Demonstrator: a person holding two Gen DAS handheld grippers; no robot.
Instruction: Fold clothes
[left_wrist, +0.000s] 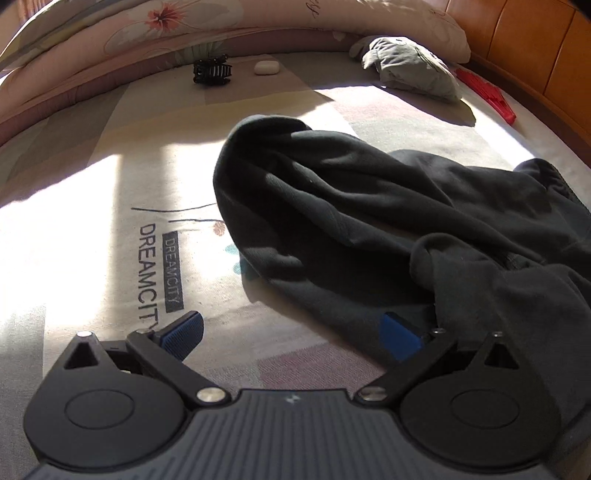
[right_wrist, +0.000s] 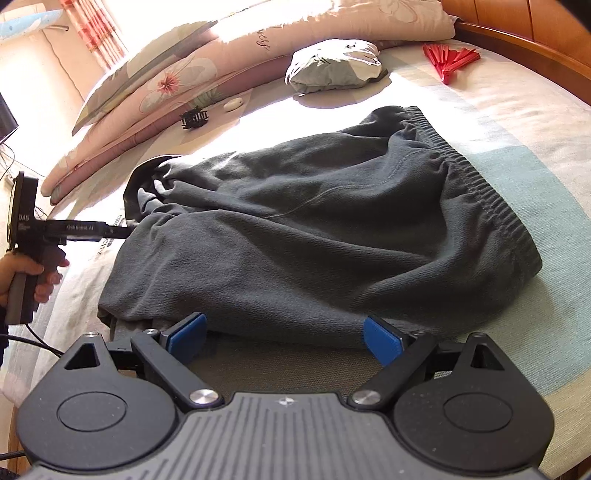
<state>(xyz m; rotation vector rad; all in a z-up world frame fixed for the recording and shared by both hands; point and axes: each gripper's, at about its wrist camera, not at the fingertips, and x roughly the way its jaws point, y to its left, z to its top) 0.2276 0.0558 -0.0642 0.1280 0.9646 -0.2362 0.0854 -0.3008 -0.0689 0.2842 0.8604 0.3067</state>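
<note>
On the patterned bed sheet (right_wrist: 498, 122), across the middle of the bed, lies one dark grey, thick fleece pair of sweatpants (right_wrist: 314, 221), rumpled and partly doubled over itself, its ribbed elastic waistband (right_wrist: 476, 184) toward the wooden bed frame side. Judging by the heavy, soft folds, the cloth is limp and somewhat weighty: it will sag and drag rather than hold a line, though its nap should grip well. The firmest places to take hold look like the waistband and the near hem edge, pinching through all layers. The left gripper (left_wrist: 291, 332) hovers at the garment's edge with jaws wide and nothing in them; the right gripper (right_wrist: 284, 332) sits just before the near edge, jaws likewise wide and empty. Whether this heap is half-folded or merely dropped, I cannot tell. Counted otherwise: one crumpled pale grey cloth bundle (right_wrist: 332, 66), one black plastic hair claw (right_wrist: 194, 117), one small white oval case (right_wrist: 232, 104), one red folding fan (right_wrist: 450, 61), and a stack of floral quilts (right_wrist: 177, 81).
</note>
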